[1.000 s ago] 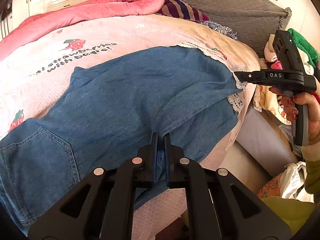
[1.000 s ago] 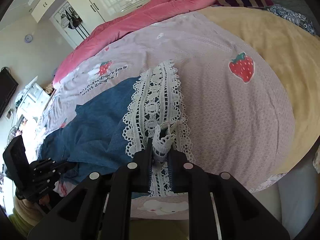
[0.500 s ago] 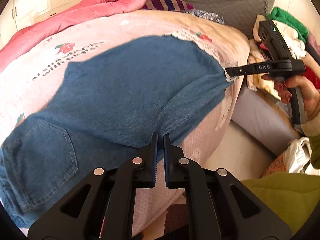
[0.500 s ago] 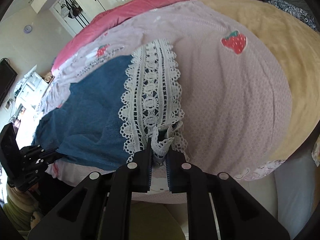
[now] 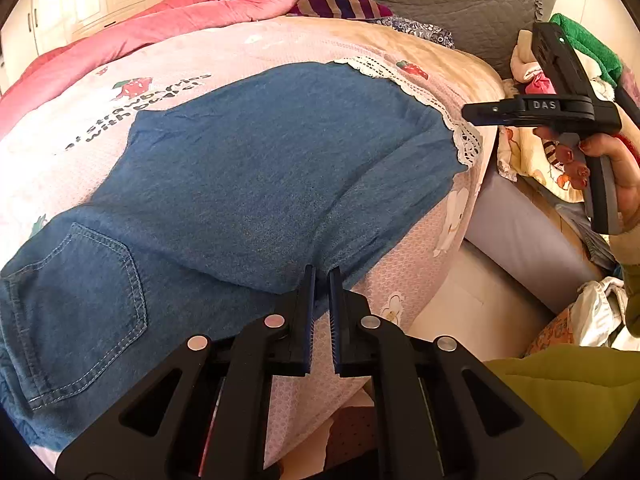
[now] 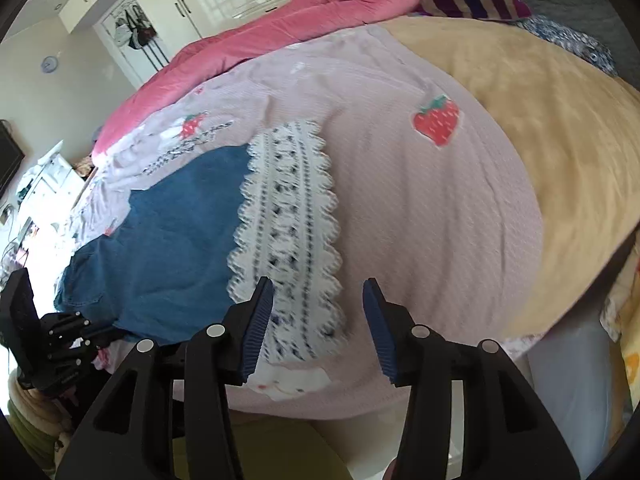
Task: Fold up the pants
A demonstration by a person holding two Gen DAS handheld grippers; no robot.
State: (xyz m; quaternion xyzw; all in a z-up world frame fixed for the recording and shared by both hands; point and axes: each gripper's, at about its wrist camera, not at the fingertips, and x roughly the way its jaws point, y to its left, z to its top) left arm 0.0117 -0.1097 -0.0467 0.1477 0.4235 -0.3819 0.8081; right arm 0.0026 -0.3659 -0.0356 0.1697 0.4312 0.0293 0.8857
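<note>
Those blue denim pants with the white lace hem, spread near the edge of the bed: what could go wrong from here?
1. The blue denim pants lie close to the bed's edge, so part of them might slide off.
2. The right gripper has its jaws opening over the white lace hem with nothing between them; the freed hem may crumple.
3. The left gripper, nearly shut, pinches only the denim's edge; a pull could drag the fold askew.

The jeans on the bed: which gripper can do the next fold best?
Probably the left gripper. It is shut on the near edge of the jeans, while the right gripper is opening above the lace hem, gripping nothing.
</note>
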